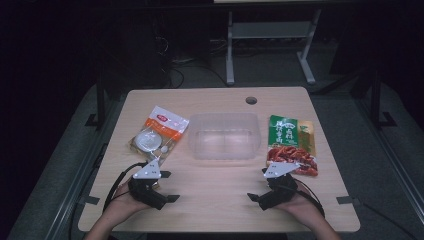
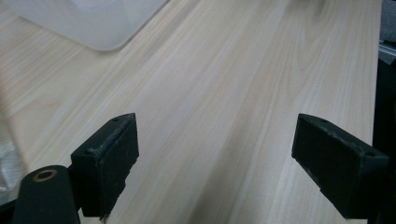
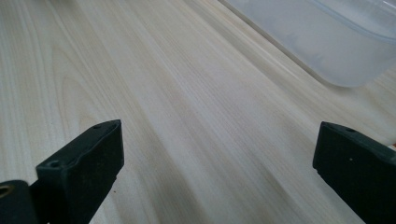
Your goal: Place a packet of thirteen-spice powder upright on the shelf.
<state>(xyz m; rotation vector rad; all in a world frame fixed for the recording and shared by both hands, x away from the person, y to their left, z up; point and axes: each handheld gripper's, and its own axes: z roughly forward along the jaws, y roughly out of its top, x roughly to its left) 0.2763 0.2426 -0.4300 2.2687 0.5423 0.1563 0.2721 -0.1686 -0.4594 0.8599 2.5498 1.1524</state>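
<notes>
A clear plastic box stands mid-table; its corner shows in the left gripper view as the box and in the right gripper view as the box. Left of it lies an orange-and-white packet. To its right lies a green-and-red food packet. My left gripper rests near the front left, open, jaws wide over bare wood. On the front right, my right gripper is open too, nothing between its fingers.
The light wooden table has a round cable hole at the back. A metal table frame stands on the floor beyond. Dark floor surrounds the table edges.
</notes>
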